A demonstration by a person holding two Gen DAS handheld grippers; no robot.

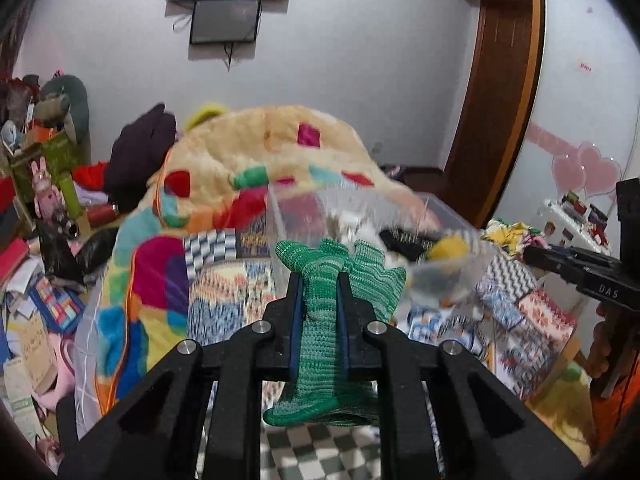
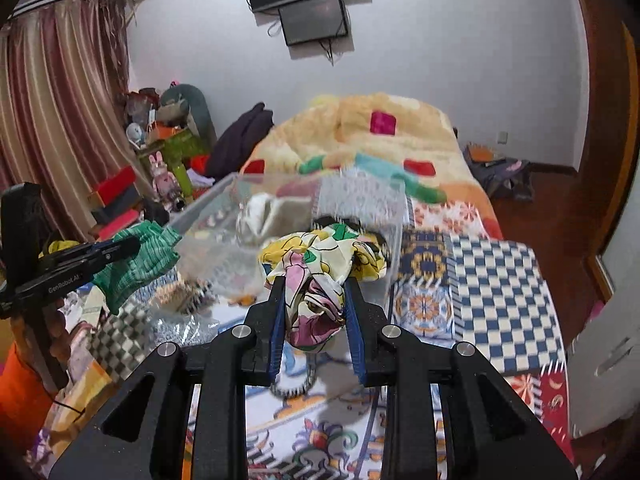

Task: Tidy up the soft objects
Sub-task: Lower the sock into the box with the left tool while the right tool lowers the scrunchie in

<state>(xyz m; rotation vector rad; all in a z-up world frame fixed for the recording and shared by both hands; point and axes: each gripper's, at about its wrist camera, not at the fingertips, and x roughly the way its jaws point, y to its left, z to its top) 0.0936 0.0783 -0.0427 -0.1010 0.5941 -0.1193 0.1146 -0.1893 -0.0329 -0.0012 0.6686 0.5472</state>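
From the left wrist, the left hand-held gripper [image 1: 319, 280] pinches a green knitted glove [image 1: 326, 320] between its blue pads, held up just in front of the clear plastic bin [image 1: 460, 254] on the bed [image 1: 224, 292]. The right hand-held gripper [image 1: 560, 262] shows at the edge, beside the bin.

From the right wrist, the right hand-held gripper [image 2: 314, 284] clamps a bunched floral cloth [image 2: 320, 272] at the bin's [image 2: 208, 204] near wall. Both items seem mid-carry; next, each must clear the bin's rim, then be let go inside.
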